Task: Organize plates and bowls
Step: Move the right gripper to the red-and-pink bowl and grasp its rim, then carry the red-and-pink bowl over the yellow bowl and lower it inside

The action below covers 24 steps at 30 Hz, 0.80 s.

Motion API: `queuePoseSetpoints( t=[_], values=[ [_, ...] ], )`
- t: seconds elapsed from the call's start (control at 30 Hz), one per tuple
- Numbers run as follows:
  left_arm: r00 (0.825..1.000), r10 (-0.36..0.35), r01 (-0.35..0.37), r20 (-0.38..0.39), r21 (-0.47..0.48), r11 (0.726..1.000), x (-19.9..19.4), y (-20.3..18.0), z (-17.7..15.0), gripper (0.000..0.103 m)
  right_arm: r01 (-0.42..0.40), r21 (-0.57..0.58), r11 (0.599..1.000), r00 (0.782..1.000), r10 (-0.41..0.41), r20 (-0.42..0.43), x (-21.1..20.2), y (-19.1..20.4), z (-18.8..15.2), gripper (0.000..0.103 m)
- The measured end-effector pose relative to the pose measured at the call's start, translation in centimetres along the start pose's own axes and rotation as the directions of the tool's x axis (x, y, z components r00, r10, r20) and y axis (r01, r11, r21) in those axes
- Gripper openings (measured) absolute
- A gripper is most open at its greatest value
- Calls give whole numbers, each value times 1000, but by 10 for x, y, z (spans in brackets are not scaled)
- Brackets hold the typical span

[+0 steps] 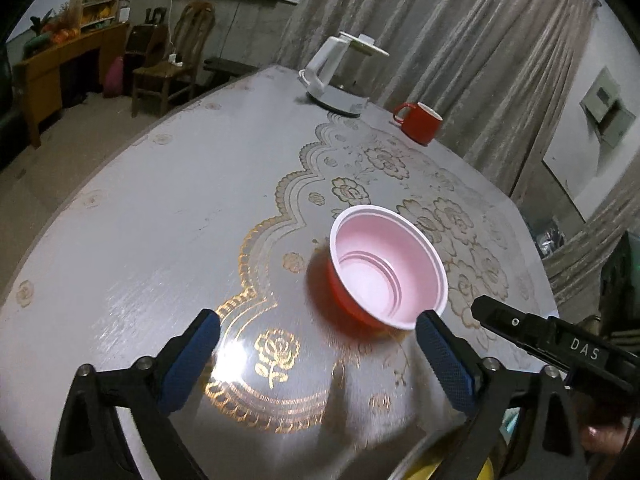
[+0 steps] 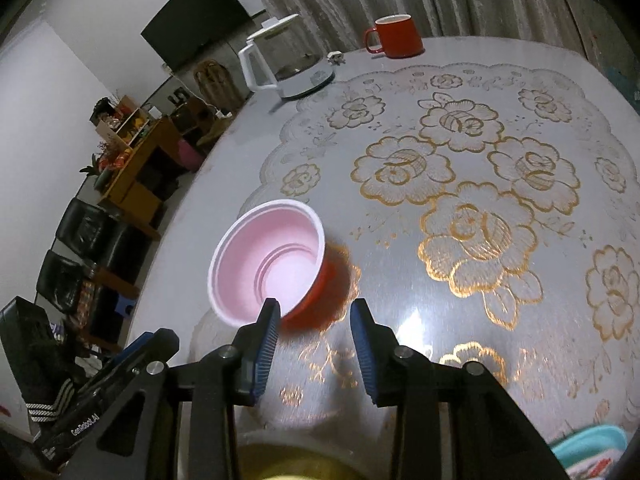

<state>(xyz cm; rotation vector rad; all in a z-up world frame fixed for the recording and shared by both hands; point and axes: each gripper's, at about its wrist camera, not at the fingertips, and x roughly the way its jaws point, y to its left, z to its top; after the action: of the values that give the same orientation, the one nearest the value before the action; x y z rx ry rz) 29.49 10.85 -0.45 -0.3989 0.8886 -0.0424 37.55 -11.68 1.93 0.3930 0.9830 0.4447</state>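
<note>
A red bowl (image 1: 384, 276) with a pale pink inside stands upright on the table (image 1: 160, 220), near its left edge as the right wrist view shows it, on the scalloped border of the gold-flowered cloth (image 2: 472, 184).

The left gripper (image 1: 318, 340) has its jaws spread wide with nothing between them; its right finger (image 1: 440, 356) crosses the bowl's near rim in the picture, though whether it touches is hard to tell through the blur.

The right gripper (image 2: 314, 328) has its jaws partly apart and empty, just short of the bowl's near wall.

A white kettle (image 1: 332, 68) and a red mug (image 1: 418, 122) stand by the far edge, well apart from the bowl.

At the bottom of both views, something yellow (image 2: 280, 464) and something teal (image 2: 588, 448) are cut off by the frame and cannot be identified.
</note>
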Motion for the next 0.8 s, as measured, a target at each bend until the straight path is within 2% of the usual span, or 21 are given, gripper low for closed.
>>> queuePoseSetpoints(
  t=[0.2,0.27,0.37,0.47,0.53,0.63,0.8],
  values=[
    [1000,-3,3,-30,19,1000,26,-7,10,87,-45,54,998,998,47,-29,24,-10,14,36],
    [999,-9,9,-36,24,1000,33,-9,12,81,-40,61,997,998,43,-43,33,-11,18,36],
    [998,-2,5,-68,49,999,46,-11,12,66,-39,63,997,997,43,-60,45,-11,21,36],
    [995,4,3,-98,75,997,57,-13,11,52,-45,55,997,996,49,-73,54,-11,20,27],
    [994,-3,13,-109,88,996,61,-14,10,39,-47,43,998,995,50,-84,59,-10,18,19],
    [992,-19,34,-122,122,992,63,-20,7,25,-65,45,997,994,69,-88,61,-10,16,14],
    [995,-18,33,-101,152,988,57,-26,4,21,-65,28,998,994,67,-83,60,-6,13,11]
  ],
)
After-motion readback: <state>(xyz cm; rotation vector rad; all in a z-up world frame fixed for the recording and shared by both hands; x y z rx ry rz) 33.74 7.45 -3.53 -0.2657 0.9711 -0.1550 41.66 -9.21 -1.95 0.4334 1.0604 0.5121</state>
